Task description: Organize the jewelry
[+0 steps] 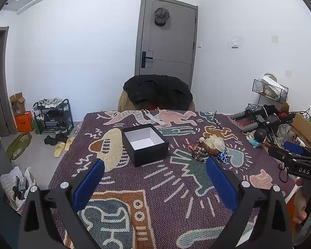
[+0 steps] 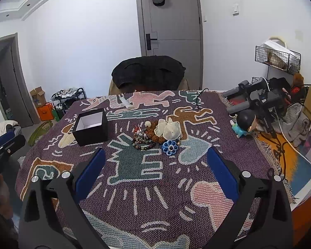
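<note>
both grippers hover above the patterned tablecloth [image 2: 147,188] with nothing between their blue pads. the left gripper [image 1: 155,166] has its jaws spread wide, and the black box [image 1: 145,144] sits ahead of it at about 12 o'clock in the left wrist view, lid off, white inside showing, nothing visible in it. the right gripper [image 2: 155,155] is also spread wide, its fingers apart from everything on the cloth.

the jewelry lies in one loose heap, well apart from the box. in the right wrist view the heap sits at 12 o'clock from the right gripper: a tangle of beaded bracelets [image 2: 143,140], just beside it at 3 o'clock a blue flower piece [image 2: 170,147], and behind them, touching the heap, a pale shell-like piece [image 2: 169,130] with a brown woven ring under it. the box stands at 10 o'clock from the heap.

in the left wrist view the heap lies at 1 o'clock from the left gripper, and the right gripper's body enters from 3 o'clock.

a small blue figurine [image 2: 243,124] stands near the cloth's edge at 2 o'clock, beside black equipment [image 2: 257,97].
</note>
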Action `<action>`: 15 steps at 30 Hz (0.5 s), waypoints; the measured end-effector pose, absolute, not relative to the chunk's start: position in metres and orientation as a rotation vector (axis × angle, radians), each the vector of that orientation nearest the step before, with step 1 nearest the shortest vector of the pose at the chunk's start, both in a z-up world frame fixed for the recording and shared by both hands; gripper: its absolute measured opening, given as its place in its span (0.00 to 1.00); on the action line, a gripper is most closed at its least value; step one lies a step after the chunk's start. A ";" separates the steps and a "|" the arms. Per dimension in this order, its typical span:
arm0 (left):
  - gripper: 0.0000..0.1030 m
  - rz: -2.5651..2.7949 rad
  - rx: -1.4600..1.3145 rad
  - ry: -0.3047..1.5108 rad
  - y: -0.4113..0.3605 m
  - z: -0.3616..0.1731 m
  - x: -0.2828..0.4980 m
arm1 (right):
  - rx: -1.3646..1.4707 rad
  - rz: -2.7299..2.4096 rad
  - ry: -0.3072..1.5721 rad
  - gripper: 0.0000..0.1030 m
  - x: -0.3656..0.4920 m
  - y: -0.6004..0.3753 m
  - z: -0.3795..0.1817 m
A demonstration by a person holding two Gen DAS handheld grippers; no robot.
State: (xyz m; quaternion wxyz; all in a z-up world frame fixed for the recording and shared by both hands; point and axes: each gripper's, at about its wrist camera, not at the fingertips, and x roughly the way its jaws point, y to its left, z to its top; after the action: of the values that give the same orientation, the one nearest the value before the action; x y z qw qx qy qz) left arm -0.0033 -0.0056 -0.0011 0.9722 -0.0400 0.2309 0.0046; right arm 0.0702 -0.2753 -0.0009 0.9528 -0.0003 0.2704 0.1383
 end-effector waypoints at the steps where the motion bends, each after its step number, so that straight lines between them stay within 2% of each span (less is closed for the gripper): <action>1: 0.92 0.008 -0.083 0.468 -0.005 -0.001 -0.003 | 0.000 0.282 0.550 0.95 0.070 -0.275 -0.001; 15: 0.92 -0.031 -0.089 0.538 -0.008 -0.017 0.035 | 0.023 0.287 0.578 0.95 0.099 -0.279 -0.011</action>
State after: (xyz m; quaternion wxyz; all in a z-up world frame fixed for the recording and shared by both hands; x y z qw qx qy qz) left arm 0.0346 -0.0082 -0.0166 0.9629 -0.0441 0.2656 -0.0151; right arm 0.0992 -0.2791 -0.0105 0.9483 0.0114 0.2840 0.1410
